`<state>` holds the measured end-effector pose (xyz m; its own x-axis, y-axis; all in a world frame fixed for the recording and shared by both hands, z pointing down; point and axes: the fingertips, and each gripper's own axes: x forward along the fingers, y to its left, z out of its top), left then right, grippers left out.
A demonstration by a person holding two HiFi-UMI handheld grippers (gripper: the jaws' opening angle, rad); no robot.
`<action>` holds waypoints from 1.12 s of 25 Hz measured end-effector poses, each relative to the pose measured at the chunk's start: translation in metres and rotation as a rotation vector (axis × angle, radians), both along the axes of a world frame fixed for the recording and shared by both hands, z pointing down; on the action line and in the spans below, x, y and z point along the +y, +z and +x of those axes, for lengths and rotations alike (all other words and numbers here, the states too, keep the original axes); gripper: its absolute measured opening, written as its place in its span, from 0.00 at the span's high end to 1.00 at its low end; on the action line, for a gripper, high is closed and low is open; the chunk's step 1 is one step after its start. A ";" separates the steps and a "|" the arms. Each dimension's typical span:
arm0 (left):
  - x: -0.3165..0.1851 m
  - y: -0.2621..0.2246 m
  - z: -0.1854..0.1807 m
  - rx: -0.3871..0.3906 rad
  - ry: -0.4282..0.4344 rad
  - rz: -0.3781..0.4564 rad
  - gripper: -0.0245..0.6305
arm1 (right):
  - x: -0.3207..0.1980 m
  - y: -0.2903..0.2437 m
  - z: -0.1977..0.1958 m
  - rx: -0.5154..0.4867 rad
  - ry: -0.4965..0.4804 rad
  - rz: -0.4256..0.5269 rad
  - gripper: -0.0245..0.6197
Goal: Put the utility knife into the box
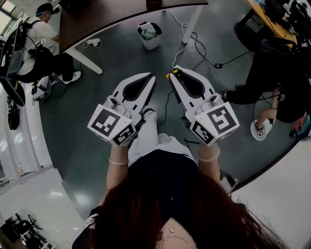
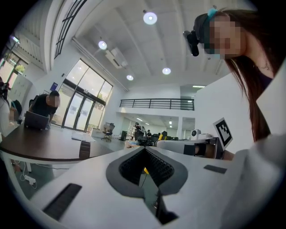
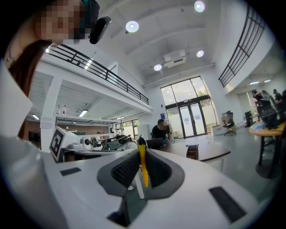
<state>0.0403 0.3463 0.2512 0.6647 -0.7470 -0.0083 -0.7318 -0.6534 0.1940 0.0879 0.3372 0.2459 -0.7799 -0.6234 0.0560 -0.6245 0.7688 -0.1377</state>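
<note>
As the right gripper (image 1: 172, 76) pinched the knife (image 3: 142, 166) edgewise, probably for safe carrying, the left gripper (image 1: 151, 77) at its 9 o'clock was closed, empty.

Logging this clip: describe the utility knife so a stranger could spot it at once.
Below the dark table, two white grippers hang over the grey floor. The utility knife is clamped at the tip of the right gripper. Only it is yellow; the left gripper is shut on nothing.
</note>
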 end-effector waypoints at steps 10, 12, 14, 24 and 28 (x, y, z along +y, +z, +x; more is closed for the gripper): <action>-0.114 -0.009 -0.046 0.008 0.062 0.022 0.96 | -0.109 -0.011 -0.052 0.021 0.041 0.028 0.88; -0.134 -0.012 -0.053 0.006 0.073 0.028 0.96 | -0.128 -0.015 -0.061 0.024 0.050 0.034 0.88; -0.151 -0.015 -0.059 0.011 0.085 0.030 0.96 | -0.145 -0.018 -0.067 0.029 0.060 0.035 0.88; -0.243 0.002 -0.073 0.027 0.097 -0.016 0.96 | -0.236 -0.006 -0.074 0.028 0.090 0.002 0.88; -0.298 0.006 -0.074 0.021 0.080 -0.017 0.96 | -0.294 -0.003 -0.074 0.013 0.080 0.009 0.88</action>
<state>-0.0340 0.0485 0.2574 0.7219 -0.6919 -0.0109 -0.6733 -0.7059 0.2199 0.0144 0.0433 0.2426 -0.7270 -0.6840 0.0601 -0.6855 0.7177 -0.1229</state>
